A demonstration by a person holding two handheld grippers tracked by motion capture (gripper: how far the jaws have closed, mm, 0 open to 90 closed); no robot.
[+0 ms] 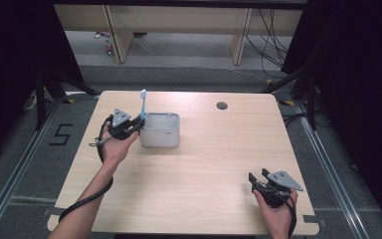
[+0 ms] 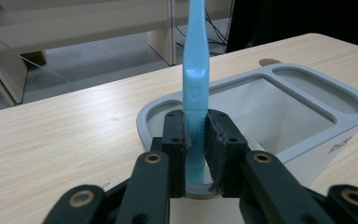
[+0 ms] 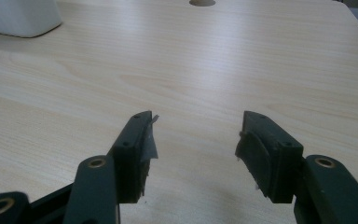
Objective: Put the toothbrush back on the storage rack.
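The left gripper (image 1: 138, 123) is holding a light blue toothbrush (image 1: 142, 103) upright, its fingers (image 2: 175, 140) closed on the handle's lower part. In the high view the toothbrush is standing at the near-left corner of the grey holder (image 1: 161, 130), bristle head uppermost, rising well above the holder's rim. In the left gripper view the handle (image 2: 196, 70) is running straight up between the two black fingers, and its lower end is sitting over the holder's rim (image 2: 142, 122) (whether the tip is touching the rim or the inside wall cannot be told, as the fingers are covering it).

The holder is a rounded rectangular box with a large open compartment (image 2: 265, 112) and a shallow narrow tray (image 2: 314, 88) along the side away from the left gripper. Both compartments are showing bare inner walls. The holder is resting on the wooden bench (image 1: 204, 164), left of the bench's middle, with the round cable hole (image 1: 222, 105) lying beyond it and to its right.

The right gripper (image 1: 260, 175) is hanging well apart from the holder, near the bench's front right corner, held in the person's right hand (image 1: 276, 209). Its fingers (image 3: 137, 144) are standing wide open with bare bench between them, gripping nothing. In the right gripper view the holder's white corner (image 3: 21, 16) is lying far off at the upper left, and the cable hole (image 3: 202, 3) is sitting at the top edge.

The left hand (image 1: 113, 147) is wrapping the left gripper from below, its cable trailing back along the forearm.
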